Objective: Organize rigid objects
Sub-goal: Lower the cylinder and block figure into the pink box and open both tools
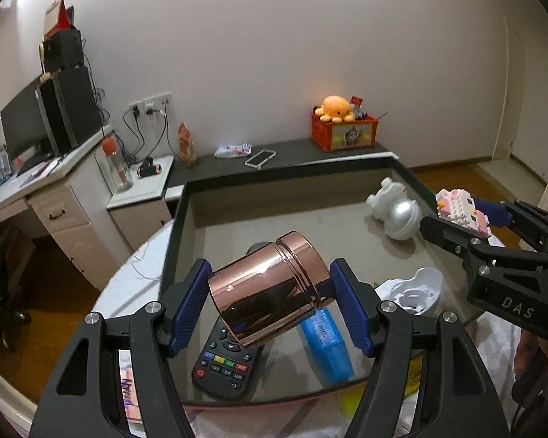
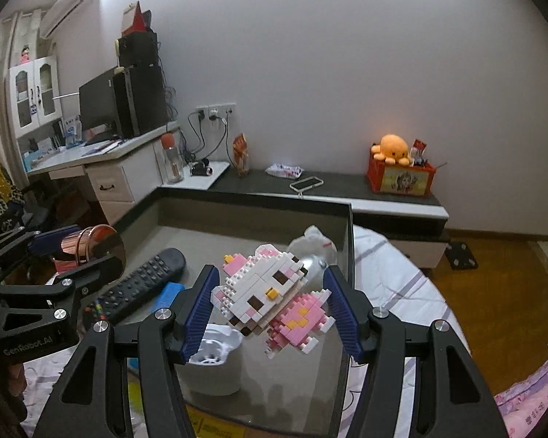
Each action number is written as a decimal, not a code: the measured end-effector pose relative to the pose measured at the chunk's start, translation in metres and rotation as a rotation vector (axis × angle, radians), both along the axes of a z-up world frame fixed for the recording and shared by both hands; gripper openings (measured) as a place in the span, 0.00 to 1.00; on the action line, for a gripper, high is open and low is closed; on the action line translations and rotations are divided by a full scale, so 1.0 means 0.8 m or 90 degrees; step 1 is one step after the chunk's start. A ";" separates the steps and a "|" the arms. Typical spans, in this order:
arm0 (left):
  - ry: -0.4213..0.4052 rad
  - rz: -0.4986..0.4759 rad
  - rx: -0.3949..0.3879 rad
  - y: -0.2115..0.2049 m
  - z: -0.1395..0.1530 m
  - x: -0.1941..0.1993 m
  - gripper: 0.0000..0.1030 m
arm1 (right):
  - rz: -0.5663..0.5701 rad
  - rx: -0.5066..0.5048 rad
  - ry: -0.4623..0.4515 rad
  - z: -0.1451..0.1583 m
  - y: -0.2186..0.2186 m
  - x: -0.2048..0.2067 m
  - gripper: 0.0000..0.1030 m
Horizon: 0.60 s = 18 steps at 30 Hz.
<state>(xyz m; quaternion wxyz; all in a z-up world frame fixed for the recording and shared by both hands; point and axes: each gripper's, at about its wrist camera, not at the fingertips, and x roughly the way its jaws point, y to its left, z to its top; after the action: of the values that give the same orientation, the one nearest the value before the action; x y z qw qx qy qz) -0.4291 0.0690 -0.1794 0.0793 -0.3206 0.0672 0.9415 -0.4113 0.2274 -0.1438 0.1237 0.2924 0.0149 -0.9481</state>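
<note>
My left gripper [image 1: 270, 292] is shut on a shiny copper canister [image 1: 270, 288], held tilted above the grey box [image 1: 181, 226]. Under the canister lie a black remote [image 1: 224, 361] and a blue block [image 1: 327, 346] on the box floor. My right gripper [image 2: 270, 299] is shut on a pink-and-white brick-built cat figure [image 2: 270, 299], also over the box. In the left wrist view the right gripper [image 1: 464, 219] with the cat figure [image 1: 462, 213] is at the right. In the right wrist view the left gripper [image 2: 69, 252] with the canister [image 2: 91, 244] is at the left.
A white toy and a silver ball [image 1: 403, 219] lie at the box's far right. A white plastic holder [image 1: 416, 292] stands near the right wall. Beyond the box, a dark shelf carries a phone case [image 1: 263, 157] and a red crate [image 1: 343, 133] with an orange plush. A desk stands left.
</note>
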 end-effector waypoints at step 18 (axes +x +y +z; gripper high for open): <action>0.000 0.017 -0.035 0.000 -0.031 -0.006 0.87 | -0.015 0.001 -0.006 -0.030 0.003 -0.019 0.71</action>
<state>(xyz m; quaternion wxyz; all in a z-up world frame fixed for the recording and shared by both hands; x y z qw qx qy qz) -0.4339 0.0687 -0.2040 0.0576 -0.3234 0.0888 0.9403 -0.4264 0.2298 -0.1678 0.1125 0.2972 0.0113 -0.9481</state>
